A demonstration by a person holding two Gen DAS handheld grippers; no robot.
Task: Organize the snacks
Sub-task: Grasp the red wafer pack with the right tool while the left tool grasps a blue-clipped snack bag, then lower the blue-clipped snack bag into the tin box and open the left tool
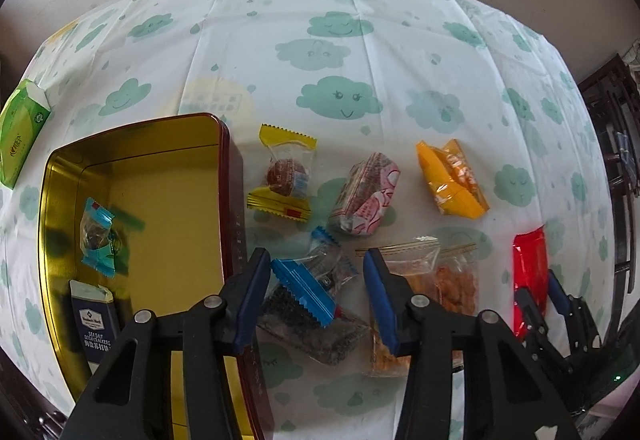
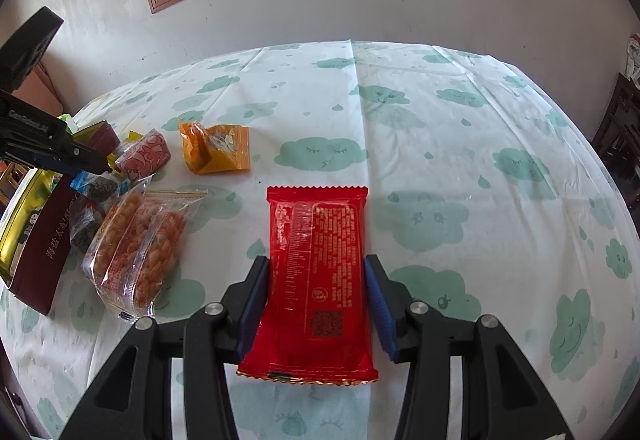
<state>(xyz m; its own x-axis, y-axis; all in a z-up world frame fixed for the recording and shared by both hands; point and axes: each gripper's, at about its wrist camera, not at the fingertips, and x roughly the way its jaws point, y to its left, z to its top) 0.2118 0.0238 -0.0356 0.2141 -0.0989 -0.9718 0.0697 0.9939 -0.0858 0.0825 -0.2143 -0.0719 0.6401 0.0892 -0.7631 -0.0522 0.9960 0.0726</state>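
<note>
Risk sits mostly with the left gripper [image 1: 316,280]: its blue-padded jaws straddle a clear packet with blue serrated ends [image 1: 310,286] just outside the maroon wall of the gold-lined rectangular tin [image 1: 132,176], and the pads do not appear to press on it yet. That packet overlaps a clear bag of dark pieces [image 1: 316,332], so a close could catch both or skid off crinkled film. Its long axis runs diagonally, from lower left up toward the right.

The right gripper [image 2: 316,292] has its jaws partly open around a flat red foil packet [image 2: 318,280] lying on the cloud-print tablecloth [image 2: 460,144]; the pads touch or nearly touch its long edges, and I cannot tell whether they squeeze. Slick foil could buckle or slip. Its long axis points straight away from the gripper.
</note>
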